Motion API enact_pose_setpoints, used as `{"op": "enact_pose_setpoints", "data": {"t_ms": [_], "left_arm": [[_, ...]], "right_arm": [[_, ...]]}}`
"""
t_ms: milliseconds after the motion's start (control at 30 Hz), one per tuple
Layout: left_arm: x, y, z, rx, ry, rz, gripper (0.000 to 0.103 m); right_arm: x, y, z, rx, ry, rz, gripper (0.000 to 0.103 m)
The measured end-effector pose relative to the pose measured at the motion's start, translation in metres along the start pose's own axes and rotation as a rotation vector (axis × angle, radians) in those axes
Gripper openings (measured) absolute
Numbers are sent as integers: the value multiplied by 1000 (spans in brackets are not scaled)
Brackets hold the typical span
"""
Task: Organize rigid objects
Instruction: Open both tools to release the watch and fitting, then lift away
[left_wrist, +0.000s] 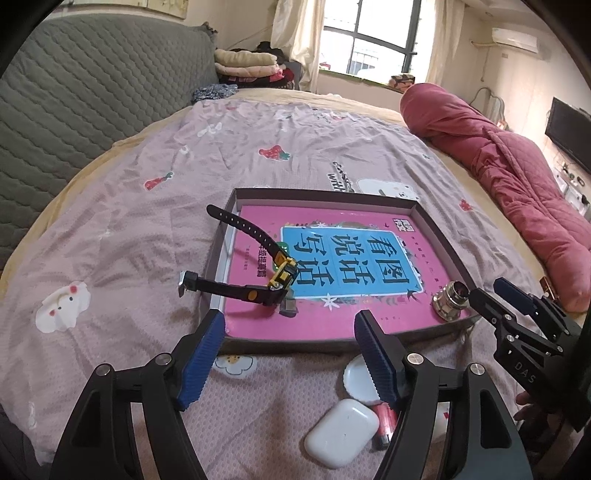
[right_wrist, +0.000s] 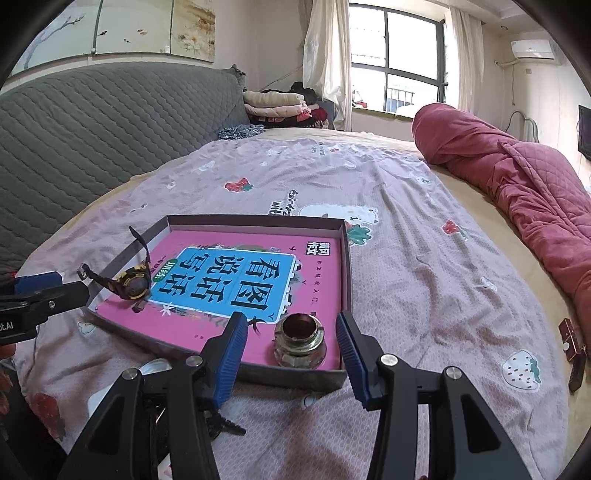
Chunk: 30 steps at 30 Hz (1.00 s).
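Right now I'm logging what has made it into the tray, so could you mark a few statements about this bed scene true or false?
1. The watch lies partly in the tray, its straps hanging over the rim. True.
2. The metal fitting sits outside the tray on the bedsheet. False: it stands inside the tray, in a near corner on the pink book.
3. The white earbuds case is already in the tray. False: it lies on the bedsheet in front of the tray.
4. The left gripper is open with nothing between its fingers. True.
5. The right gripper is clamped on the metal fitting. False: it is open and the pads do not touch the fitting.
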<state>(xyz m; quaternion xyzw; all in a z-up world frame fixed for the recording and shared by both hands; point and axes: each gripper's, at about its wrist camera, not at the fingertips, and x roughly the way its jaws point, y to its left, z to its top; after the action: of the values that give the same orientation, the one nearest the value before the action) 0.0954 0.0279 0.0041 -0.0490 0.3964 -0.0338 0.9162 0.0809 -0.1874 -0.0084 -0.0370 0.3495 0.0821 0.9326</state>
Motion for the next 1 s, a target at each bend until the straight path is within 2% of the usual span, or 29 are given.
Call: {"op": "enact_pose_setpoints", "data": {"t_ms": [1000], "left_arm": [[-34, -3, -24, 59, 12, -3, 74]], "right_arm": [[-49, 22, -14, -46, -14, 16, 50]]}}
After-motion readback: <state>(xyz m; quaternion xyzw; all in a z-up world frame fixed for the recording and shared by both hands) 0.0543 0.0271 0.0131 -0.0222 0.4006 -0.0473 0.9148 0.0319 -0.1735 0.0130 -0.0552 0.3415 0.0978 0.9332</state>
